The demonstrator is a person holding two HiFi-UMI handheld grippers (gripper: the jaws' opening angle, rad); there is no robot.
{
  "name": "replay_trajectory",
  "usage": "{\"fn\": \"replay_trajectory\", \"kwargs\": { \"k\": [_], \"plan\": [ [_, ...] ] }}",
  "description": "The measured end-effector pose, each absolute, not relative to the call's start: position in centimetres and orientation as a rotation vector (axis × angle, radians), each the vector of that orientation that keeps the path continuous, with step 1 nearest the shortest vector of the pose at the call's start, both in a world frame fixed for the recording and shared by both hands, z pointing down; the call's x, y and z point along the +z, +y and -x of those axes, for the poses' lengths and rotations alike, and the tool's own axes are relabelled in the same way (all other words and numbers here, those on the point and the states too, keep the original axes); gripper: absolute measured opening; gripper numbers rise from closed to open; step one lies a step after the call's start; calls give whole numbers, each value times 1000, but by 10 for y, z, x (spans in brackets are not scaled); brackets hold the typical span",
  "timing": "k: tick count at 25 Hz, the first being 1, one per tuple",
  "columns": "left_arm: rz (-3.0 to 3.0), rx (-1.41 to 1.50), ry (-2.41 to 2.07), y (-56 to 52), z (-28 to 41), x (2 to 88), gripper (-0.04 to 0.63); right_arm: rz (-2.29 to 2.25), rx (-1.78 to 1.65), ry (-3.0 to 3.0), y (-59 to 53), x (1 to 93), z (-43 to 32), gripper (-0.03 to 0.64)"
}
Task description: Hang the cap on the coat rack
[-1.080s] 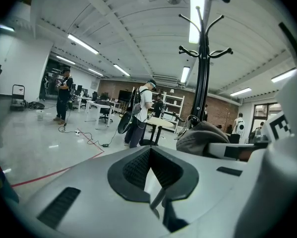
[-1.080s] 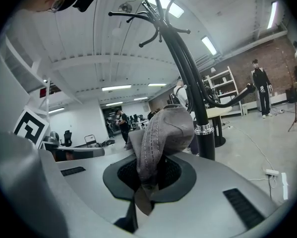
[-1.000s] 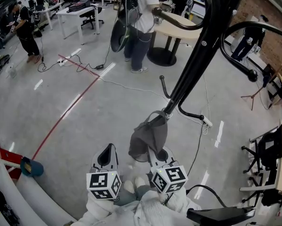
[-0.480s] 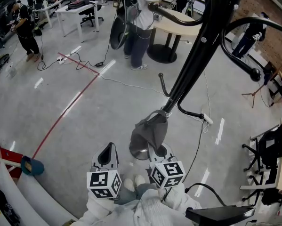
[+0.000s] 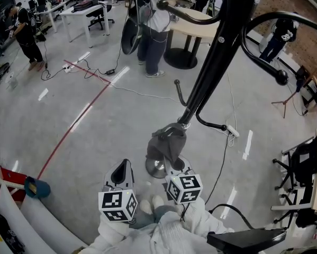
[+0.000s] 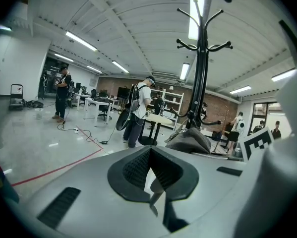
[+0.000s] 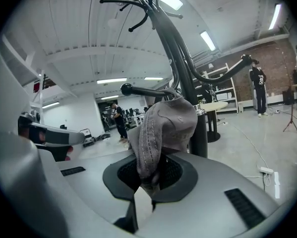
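Slippage threatens: the right gripper (image 7: pixel 148 178) is clamped on the grey cap (image 7: pixel 165 128) beside the coat rack (image 5: pixel 211 62) pole, just under a low hook (image 7: pixel 138 90), while the left gripper (image 6: pixel 150 178) is closed on nothing, so releasing before the fabric catches could drop it.

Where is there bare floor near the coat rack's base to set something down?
Bare: the floor between the red line and the base of the coat rack. Crowded: right of the pole lie a power strip and cables, with a chair beyond; over the base itself is the cap, gripped in the right tongs.
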State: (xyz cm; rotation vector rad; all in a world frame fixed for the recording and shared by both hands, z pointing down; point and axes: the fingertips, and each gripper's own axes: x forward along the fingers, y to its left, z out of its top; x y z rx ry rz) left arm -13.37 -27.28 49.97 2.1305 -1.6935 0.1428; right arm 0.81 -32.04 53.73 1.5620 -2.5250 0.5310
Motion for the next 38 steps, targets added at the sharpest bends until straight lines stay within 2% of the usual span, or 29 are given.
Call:
{"fn": "replay_trajectory", "kwargs": {
  "k": [12, 29, 38],
  "plan": [
    [-2141, 148, -1668, -270, 126, 503, -17, -1557, 540, -2522, -313, 549, -9, 26],
    [-2135, 130, -1649, -268, 115, 505, -17, -1490, 528, -2513, -291, 550, -14, 151],
    [-2167, 115, -1627, -268, 101, 500, -17, -1531, 535, -2515, -278, 539, -32, 160]
  ]
}}
